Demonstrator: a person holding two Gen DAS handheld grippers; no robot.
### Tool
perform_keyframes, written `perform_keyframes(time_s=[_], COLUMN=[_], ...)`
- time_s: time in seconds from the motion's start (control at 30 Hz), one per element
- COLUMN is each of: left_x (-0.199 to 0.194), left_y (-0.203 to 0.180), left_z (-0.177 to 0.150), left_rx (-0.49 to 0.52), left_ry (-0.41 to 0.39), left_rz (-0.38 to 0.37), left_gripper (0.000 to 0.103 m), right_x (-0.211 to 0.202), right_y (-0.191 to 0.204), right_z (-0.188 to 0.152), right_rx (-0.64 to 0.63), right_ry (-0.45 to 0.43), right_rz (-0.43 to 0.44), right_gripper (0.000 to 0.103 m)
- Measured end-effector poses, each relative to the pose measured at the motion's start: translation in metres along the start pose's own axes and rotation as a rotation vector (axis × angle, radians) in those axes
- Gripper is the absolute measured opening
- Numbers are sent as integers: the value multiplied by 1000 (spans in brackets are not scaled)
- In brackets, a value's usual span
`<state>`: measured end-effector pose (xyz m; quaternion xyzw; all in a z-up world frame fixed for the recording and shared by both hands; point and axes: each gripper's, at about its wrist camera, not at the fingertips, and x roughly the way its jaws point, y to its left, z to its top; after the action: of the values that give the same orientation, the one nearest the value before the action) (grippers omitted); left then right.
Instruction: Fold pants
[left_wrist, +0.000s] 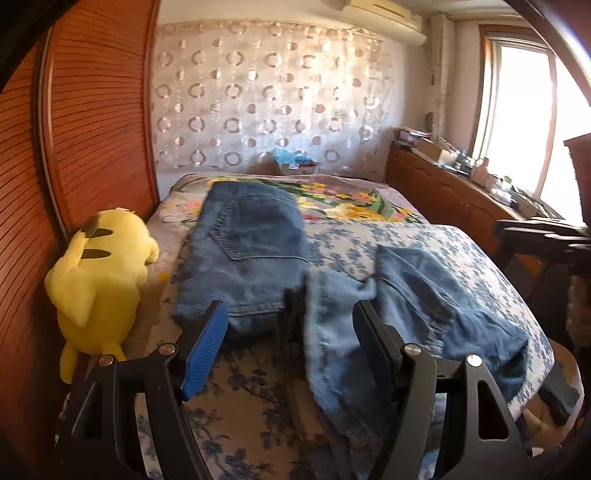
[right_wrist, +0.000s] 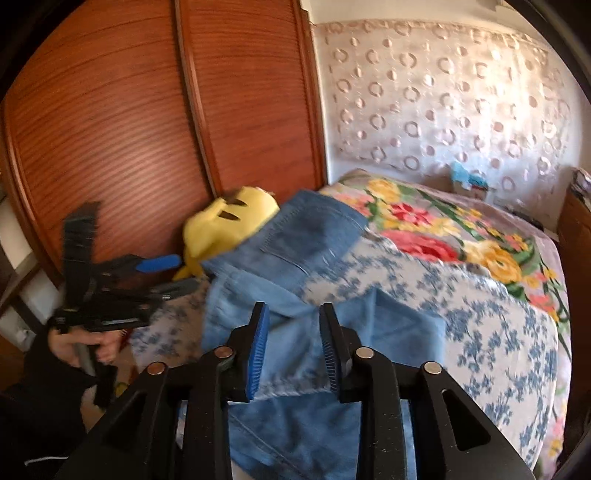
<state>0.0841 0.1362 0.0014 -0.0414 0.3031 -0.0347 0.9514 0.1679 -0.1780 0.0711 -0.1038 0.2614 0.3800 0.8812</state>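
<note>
the blue jeans (left_wrist: 258, 258) lie on the bed (left_wrist: 461, 251), on a blanket with small blue flowers. one part lies flat and smooth near the yellow plush toy (left_wrist: 99, 280), with a back pocket showing on top. the other part is bunched up and lies closer to the edge of the bed. the left gripper (left_wrist: 288, 332) hangs just above the jeans with its jaws wide apart and nothing in them. the right gripper (right_wrist: 293, 347) is over the bunched light blue cloth. its jaws are a little apart, the cloth shows in the gap between them, and the pads do not squeeze it. in the right wrist view, a hand (right_wrist: 79, 345) in a dark sleeve holds the left gripper off to the side, near the brown wooden doors (right_wrist: 147, 110). the toy sits between the doors and the jeans.
</note>
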Motion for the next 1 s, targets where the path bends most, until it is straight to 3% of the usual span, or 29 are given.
perform_keyframes(time_s=[0.2,0.47,0.93,1.0], left_x=[-7,-4,-4,1], left_y=[-34,-69,-86,-84], left_z=[-17,-41,-68,-75], left_rx=[45,106,121,119], left_ry=[19,72,128,146], left_rz=[-58,-107,-143,-138], left_gripper=[71,71,71,71], right_x=[36,75,107,107], right_y=[-7,-11,-9,-10], right_z=[-11,-25,-14,-12], right_rx=[25,72,85,72], right_ry=[67,167,212,204], right_rz=[-49,-46,-34,-27], right_gripper=[37,37,37,28])
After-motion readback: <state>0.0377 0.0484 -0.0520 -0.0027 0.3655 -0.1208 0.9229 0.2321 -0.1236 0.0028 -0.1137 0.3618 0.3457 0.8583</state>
